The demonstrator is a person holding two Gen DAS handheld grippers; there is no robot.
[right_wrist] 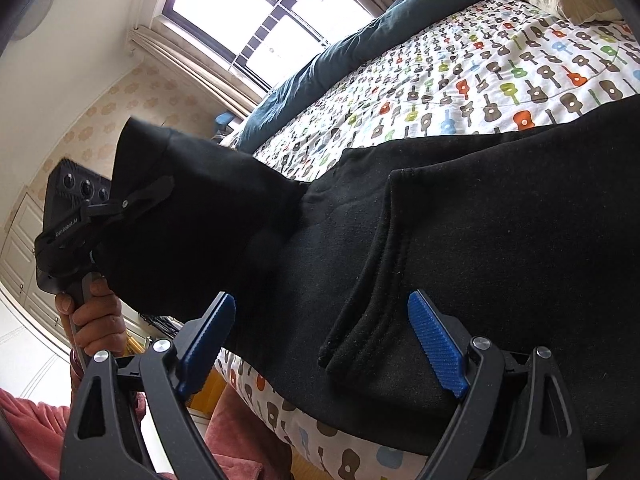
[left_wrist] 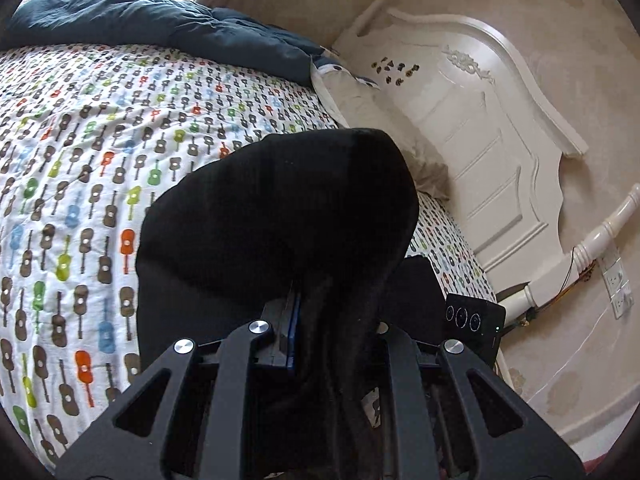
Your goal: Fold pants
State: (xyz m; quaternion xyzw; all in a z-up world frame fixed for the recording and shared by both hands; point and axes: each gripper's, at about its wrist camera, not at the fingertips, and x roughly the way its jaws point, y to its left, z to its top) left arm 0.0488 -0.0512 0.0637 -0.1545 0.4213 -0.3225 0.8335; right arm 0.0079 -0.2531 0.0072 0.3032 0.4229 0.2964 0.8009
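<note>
Black pants [right_wrist: 500, 220] lie across a guitar-print bedspread [right_wrist: 460, 80], reaching the bed's near edge. My left gripper [left_wrist: 316, 320] is shut on one end of the pants [left_wrist: 280, 208]. That end is lifted and drapes over the fingers, hiding the tips. The right wrist view shows the left gripper [right_wrist: 136, 200] raised at the left with the cloth bunched in it, a hand [right_wrist: 96, 320] on its handle. My right gripper [right_wrist: 324, 340] stands open just over the pants at the bed's edge. A stitched hem fold [right_wrist: 360, 336] lies between its blue pads [right_wrist: 438, 344], which do not press on it.
A dark teal duvet [left_wrist: 160, 20] is heaped along the bed's far side under a window [right_wrist: 256, 12]. A pale pillow [left_wrist: 360, 96] leans on the white headboard [left_wrist: 480, 140]. The right gripper's black housing [left_wrist: 474, 318] shows by the bedpost. Red cloth [right_wrist: 36, 432] lies low beside the bed.
</note>
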